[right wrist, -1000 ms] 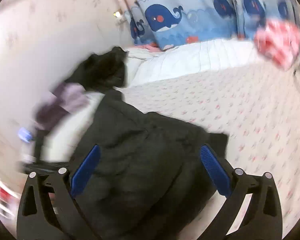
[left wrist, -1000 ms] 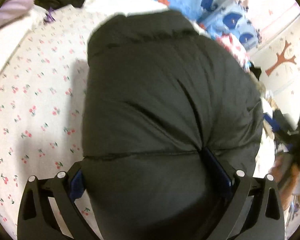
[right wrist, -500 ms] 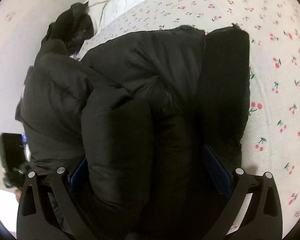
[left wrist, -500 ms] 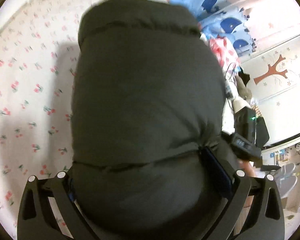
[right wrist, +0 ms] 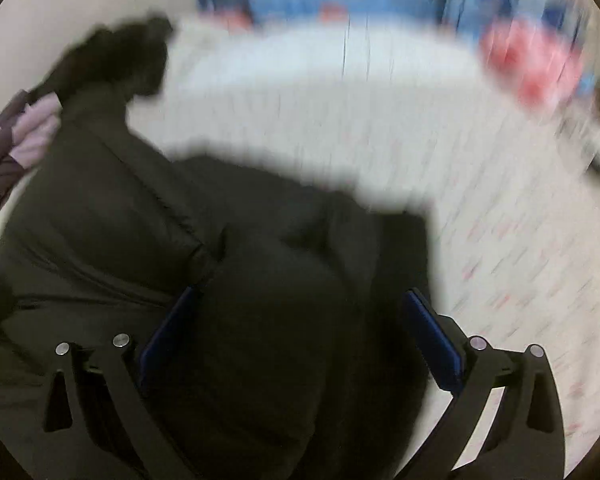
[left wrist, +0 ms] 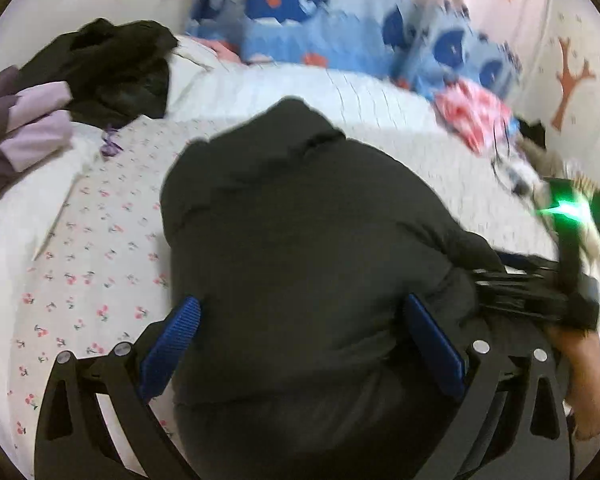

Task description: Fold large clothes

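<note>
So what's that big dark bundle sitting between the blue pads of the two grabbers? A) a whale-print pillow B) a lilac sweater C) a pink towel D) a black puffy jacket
D: a black puffy jacket fills the gap between the blue pads of the left gripper, and likewise in the right gripper.

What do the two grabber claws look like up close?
Both look alike. The left gripper and right gripper each have two black plastic frames with cut-out slots and small round silver bolts. Each finger wears a ribbed bright blue pad. No cables or markings show.
</note>
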`<control>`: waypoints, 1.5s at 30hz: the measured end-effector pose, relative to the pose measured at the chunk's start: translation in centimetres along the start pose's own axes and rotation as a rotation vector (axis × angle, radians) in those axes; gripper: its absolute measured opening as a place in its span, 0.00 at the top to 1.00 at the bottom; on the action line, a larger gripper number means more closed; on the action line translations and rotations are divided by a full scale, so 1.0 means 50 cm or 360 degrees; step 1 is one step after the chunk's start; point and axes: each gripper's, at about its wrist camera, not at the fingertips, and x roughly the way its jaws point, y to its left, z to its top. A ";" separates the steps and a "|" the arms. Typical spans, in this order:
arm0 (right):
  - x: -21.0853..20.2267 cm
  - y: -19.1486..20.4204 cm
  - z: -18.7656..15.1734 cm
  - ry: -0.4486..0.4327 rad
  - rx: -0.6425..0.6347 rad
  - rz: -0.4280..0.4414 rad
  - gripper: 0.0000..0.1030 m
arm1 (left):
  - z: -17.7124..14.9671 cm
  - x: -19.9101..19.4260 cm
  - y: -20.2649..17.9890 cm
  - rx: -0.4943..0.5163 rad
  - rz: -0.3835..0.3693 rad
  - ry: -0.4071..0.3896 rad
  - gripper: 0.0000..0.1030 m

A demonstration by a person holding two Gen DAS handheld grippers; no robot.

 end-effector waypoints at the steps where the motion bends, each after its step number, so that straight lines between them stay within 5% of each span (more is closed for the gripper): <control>1: 0.002 -0.015 -0.007 0.0034 0.0004 0.0004 0.06 | -0.001 0.001 -0.007 0.0030 0.0011 0.0015 0.06; 4: -0.050 -0.012 -0.005 -0.0048 -0.0028 -0.0043 0.06 | -0.008 0.005 -0.006 0.0056 0.0063 0.0034 0.06; 8: -0.193 0.039 -0.031 -0.0434 -0.0195 0.0317 0.06 | -0.011 -0.005 0.003 0.0013 0.0057 0.0012 0.06; 10: -0.181 0.070 -0.054 -0.0297 -0.0307 0.0385 0.06 | -0.011 -0.013 0.005 0.0007 0.0073 -0.0022 0.06; 12: -0.085 0.078 -0.085 0.0107 -0.0355 0.0374 0.06 | -0.009 -0.017 0.006 -0.0008 0.0072 -0.0033 0.06; 14: -0.074 0.073 -0.083 0.0190 -0.0361 0.0336 0.06 | -0.008 -0.016 0.008 -0.0026 0.0044 -0.0026 0.06; 17: -0.129 0.033 -0.048 0.0053 -0.0161 0.0409 0.06 | -0.007 -0.016 0.000 0.0000 0.0114 -0.0043 0.06; 19: -0.178 0.008 -0.027 -0.0189 0.0021 0.0549 0.06 | -0.005 -0.022 -0.008 0.0037 0.0152 -0.0076 0.06; 23: -0.216 0.023 -0.016 -0.0471 0.0111 0.0524 0.06 | 0.002 -0.034 -0.018 0.0055 0.0201 -0.0152 0.06; 25: -0.176 0.054 -0.009 -0.0397 0.0096 0.0481 0.06 | 0.004 -0.035 -0.021 0.0049 0.0199 -0.0169 0.06; 27: -0.097 0.073 0.006 -0.0236 -0.0008 0.0269 0.06 | 0.003 -0.034 -0.024 0.0052 0.0194 -0.0167 0.06; 31: -0.051 0.057 0.002 -0.0075 0.0041 0.0346 0.06 | -0.003 -0.019 -0.018 0.0044 0.0183 -0.0130 0.06; 37: -0.136 0.047 -0.012 -0.0300 0.0076 0.0503 0.06 | -0.012 -0.016 -0.009 0.0046 0.0189 -0.0172 0.06; 41: -0.090 0.082 -0.034 -0.0155 -0.0131 0.0299 0.06 | -0.013 -0.016 -0.004 0.0038 0.0177 -0.0174 0.06; 45: -0.098 0.074 -0.036 -0.0119 -0.0137 0.0300 0.06 | -0.013 -0.012 -0.007 0.0054 0.0198 -0.0155 0.06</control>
